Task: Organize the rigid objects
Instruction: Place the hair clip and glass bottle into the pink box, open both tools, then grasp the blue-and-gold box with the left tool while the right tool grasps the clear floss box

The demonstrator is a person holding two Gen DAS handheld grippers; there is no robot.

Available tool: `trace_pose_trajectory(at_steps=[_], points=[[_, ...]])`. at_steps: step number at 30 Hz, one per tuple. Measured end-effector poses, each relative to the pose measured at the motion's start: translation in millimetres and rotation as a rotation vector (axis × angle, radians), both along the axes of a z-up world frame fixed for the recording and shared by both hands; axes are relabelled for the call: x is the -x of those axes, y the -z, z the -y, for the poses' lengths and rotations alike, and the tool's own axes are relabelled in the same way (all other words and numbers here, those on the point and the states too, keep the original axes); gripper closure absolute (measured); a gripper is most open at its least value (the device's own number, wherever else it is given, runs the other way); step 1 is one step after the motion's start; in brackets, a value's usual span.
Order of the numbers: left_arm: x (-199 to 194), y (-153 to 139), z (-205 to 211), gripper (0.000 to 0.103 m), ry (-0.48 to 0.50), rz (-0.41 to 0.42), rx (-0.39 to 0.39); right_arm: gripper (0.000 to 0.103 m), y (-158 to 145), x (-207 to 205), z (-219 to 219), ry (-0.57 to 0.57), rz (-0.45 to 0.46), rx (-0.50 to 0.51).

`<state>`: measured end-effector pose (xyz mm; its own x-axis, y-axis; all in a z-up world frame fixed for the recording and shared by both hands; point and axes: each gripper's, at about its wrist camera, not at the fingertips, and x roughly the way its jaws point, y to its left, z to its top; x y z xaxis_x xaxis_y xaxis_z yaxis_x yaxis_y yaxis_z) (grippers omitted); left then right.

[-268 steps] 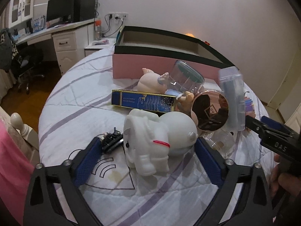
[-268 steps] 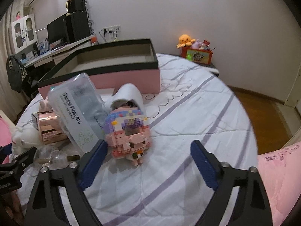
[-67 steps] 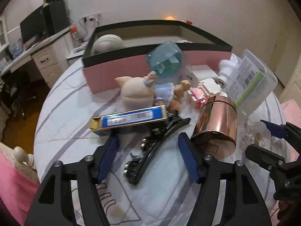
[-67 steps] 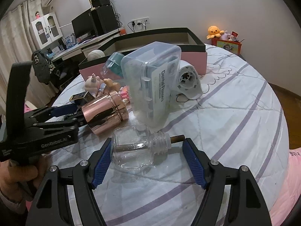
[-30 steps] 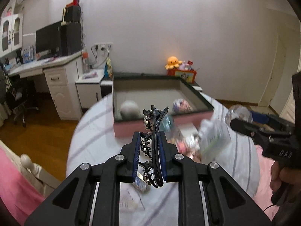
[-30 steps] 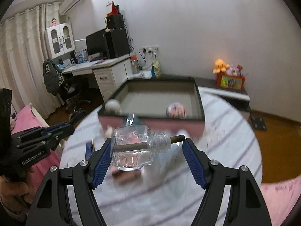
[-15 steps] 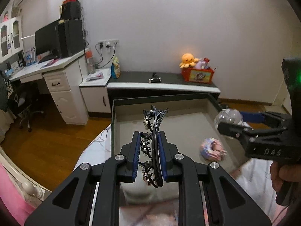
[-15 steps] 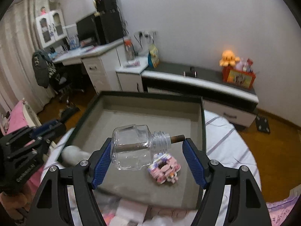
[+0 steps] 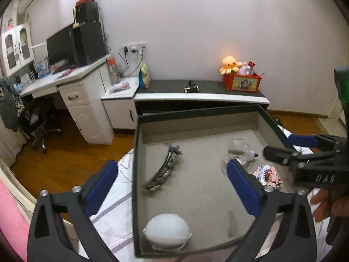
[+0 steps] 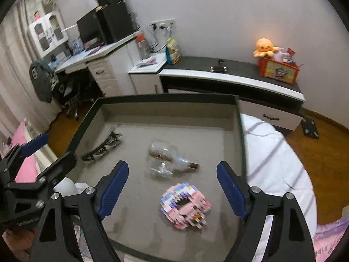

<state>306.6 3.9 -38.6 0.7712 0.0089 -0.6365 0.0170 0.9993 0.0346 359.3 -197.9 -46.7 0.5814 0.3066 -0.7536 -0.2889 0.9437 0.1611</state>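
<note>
both grippers, left gripper [image 9: 172,183] and right gripper [image 10: 172,185], spread wide and empty above the big dark-rimmed grey-floored storage box [image 10: 165,97] on the bed, with the clear glass stoppered bottle [image 10: 169,160], the long black toothed hair clip [image 10: 101,146], the pink-and-purple building-block figure [image 10: 185,207] and the white rounded toy [image 9: 166,232] all lying inside on its floor. likely hard, slick and breakable glass, so best taken across the squat body, not the thin neck; clip light and springy, blocks prone to crumble under a hard squeeze. legible only "das" on the right gripper's housing, other lettering too blurred.
</note>
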Motion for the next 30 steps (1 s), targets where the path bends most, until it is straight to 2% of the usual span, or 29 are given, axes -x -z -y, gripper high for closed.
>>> trace_pose_trajectory(at_steps=[6, 15, 21, 25, 30], points=[[40.5, -17.9, -9.9, 0.0, -0.006, 0.048, 0.017, 0.018, -35.3, 53.3, 20.2, 0.013, 0.096, -0.097], [137.0, -27.7, -18.0, 0.0, 0.008, 0.109, 0.084, 0.018, -55.9, 144.7, 24.0, -0.05, 0.167, -0.261], [187.7, -19.5, -20.3, 0.0, -0.017, 0.126, 0.078, 0.018, -48.6, 208.2, 26.0, 0.004, 0.233, -0.241], [214.0, -8.7, -25.9, 0.0, -0.039, 0.114, 0.112, 0.018, -39.6, 236.9, 29.5, 0.056, 0.25, -0.226], [240.0, -2.9, -30.1, 0.0, -0.084, 0.123, 0.119, 0.018, -33.5, 263.9, 28.0, 0.107, 0.274, -0.187]])
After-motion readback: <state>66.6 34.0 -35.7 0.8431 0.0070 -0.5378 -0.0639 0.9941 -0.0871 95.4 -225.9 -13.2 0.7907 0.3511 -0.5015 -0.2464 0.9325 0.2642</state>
